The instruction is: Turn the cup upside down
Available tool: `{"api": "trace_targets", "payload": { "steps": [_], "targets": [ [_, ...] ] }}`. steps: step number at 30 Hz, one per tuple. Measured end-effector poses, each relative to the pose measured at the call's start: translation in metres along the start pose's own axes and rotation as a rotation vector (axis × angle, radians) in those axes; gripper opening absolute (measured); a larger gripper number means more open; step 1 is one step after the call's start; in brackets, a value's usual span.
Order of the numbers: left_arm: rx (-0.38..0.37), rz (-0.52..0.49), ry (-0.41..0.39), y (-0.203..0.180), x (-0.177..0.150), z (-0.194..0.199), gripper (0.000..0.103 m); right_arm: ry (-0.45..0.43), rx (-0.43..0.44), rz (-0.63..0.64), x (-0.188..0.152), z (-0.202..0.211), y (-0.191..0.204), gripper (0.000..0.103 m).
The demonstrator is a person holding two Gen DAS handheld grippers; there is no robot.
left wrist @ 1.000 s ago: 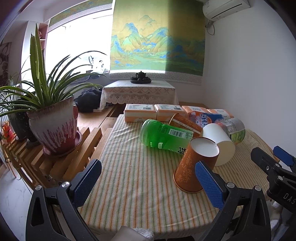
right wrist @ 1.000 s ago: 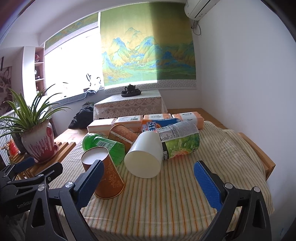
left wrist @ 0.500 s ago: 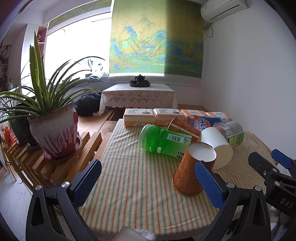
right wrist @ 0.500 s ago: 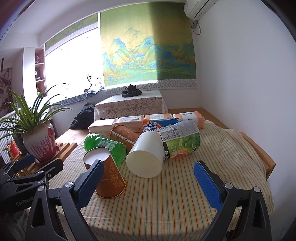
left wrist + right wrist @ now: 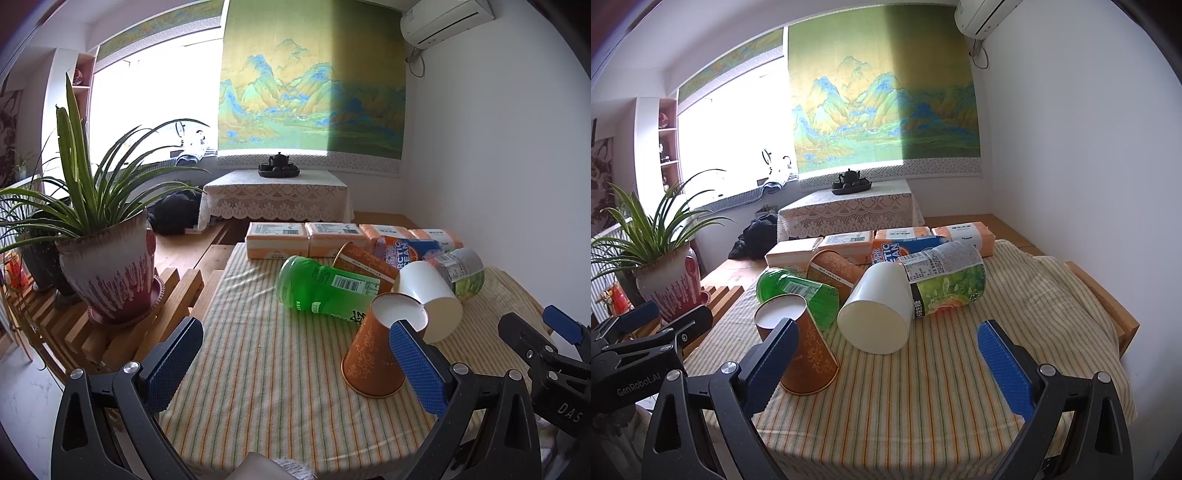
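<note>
The orange patterned paper cup [image 5: 373, 354] stands mouth-down and tilted on the striped desk [image 5: 266, 373], its white base up, leaning against the lying green bottle [image 5: 325, 288] and just beside a white paper cup [image 5: 428, 295] on its side. It looks light, thin-walled and easily crushed, so a gentle mid-wall pinch seems best. Both the left hand-held gripper [image 5: 295, 365] and the right hand-held gripper [image 5: 886, 365] are spread wide, holding nothing.

The orange patterned paper cup [image 5: 373, 354] [image 5: 803, 349] stands upside down, tilted, its white base up, on the striped cloth.
</note>
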State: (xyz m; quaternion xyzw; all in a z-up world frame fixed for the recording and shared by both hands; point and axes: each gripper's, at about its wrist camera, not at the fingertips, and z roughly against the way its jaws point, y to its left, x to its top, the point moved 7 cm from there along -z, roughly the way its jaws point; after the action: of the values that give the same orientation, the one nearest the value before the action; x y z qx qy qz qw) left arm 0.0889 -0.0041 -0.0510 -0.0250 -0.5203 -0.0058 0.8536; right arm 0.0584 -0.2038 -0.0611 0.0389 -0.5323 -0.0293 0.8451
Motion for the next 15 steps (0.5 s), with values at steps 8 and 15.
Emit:
{"api": "trace_targets", "payload": {
  "steps": [8,15],
  "targets": [
    [0.002,-0.005,0.004,0.0000,-0.0001,-0.0016,0.103,0.003,0.003,0.005,0.0007,0.0002,0.0004,0.096],
    [-0.001,0.004,-0.005,0.0014,0.0021,-0.0003,0.103,-0.012,0.002,0.001,0.0038,0.0018,-0.0002,0.096]
  ]
}}
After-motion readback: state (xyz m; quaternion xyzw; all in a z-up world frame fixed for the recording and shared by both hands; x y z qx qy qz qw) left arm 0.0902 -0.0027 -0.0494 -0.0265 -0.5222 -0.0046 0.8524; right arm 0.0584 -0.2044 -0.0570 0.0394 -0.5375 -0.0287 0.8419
